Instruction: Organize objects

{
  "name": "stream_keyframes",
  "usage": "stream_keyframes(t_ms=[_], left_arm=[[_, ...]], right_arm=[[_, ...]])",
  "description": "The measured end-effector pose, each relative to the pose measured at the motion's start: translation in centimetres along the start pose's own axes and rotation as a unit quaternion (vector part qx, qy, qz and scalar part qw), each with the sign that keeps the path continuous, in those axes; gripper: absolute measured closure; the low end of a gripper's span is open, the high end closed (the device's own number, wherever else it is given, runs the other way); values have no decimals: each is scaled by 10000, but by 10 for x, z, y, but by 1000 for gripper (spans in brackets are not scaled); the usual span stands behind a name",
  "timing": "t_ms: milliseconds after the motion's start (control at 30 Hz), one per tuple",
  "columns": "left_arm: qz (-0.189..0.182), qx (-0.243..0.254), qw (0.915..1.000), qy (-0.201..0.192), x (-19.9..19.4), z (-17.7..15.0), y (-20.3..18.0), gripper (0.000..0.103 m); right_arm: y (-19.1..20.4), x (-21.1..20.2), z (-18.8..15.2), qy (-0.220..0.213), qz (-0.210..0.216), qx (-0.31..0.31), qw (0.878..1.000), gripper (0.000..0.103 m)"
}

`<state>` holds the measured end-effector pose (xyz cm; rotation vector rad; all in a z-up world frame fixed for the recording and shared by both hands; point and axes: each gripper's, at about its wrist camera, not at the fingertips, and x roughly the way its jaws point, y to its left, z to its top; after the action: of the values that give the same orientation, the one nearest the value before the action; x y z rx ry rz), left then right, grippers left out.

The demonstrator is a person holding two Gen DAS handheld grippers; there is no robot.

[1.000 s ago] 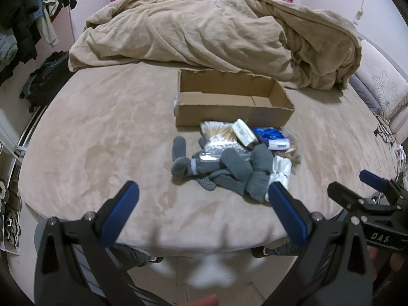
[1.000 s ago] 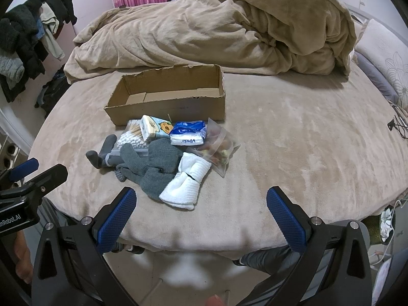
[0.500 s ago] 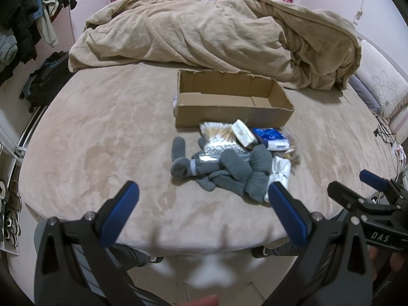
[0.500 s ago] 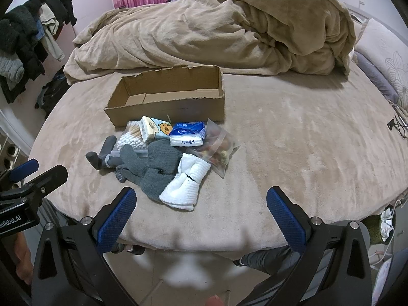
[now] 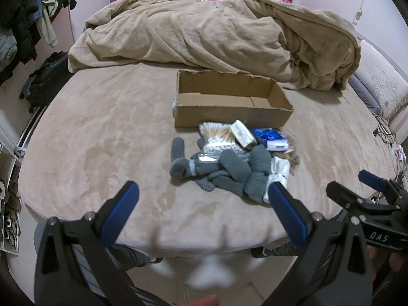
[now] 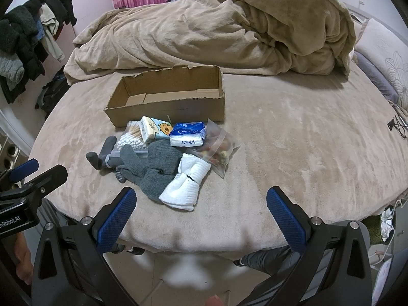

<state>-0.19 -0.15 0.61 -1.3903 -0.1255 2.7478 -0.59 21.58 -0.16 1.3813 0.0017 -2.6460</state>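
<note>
An open, empty cardboard box [image 5: 229, 107] [image 6: 168, 102] sits mid-bed. In front of it lies a pile: grey socks and gloves [image 5: 229, 170] [image 6: 153, 163], white socks [image 6: 187, 183], a bag of cotton swabs [image 6: 130, 137], a yellow tissue pack [image 6: 154, 128], a blue Vinda tissue pack [image 6: 187, 134] and a clear bag of snacks [image 6: 220, 150]. My left gripper [image 5: 204, 196] is open and empty, short of the pile at the bed's near edge. My right gripper [image 6: 200, 201] is open and empty, just before the white socks.
A bunched tan duvet [image 5: 216, 33] fills the far side of the bed behind the box. Pillows [image 6: 382, 51] lie at the right. Clothes [image 6: 28, 35] hang at the left over a dark bag [image 5: 43, 81]. Cables [image 6: 397, 125] trail at the right edge.
</note>
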Motion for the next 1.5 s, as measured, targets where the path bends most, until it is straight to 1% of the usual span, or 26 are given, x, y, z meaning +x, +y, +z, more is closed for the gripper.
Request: stream_keyframes(t_ms=[767, 1100, 1333, 1500], left_arm=[[14, -19, 10000, -13, 0, 0, 0, 1], [-12, 15, 10000, 4, 1, 5, -8, 1], [-32, 25, 10000, 5, 8, 5, -6, 1], [-86, 73, 9999, 61, 27, 5, -5, 1]], right_arm=[[-1, 1, 0, -5, 10, 1, 10000, 0], [-1, 1, 1, 6, 30, 15, 10000, 0], [0, 6, 3, 31, 52, 3, 10000, 0], [-3, 24, 7, 73, 71, 10, 9999, 0]])
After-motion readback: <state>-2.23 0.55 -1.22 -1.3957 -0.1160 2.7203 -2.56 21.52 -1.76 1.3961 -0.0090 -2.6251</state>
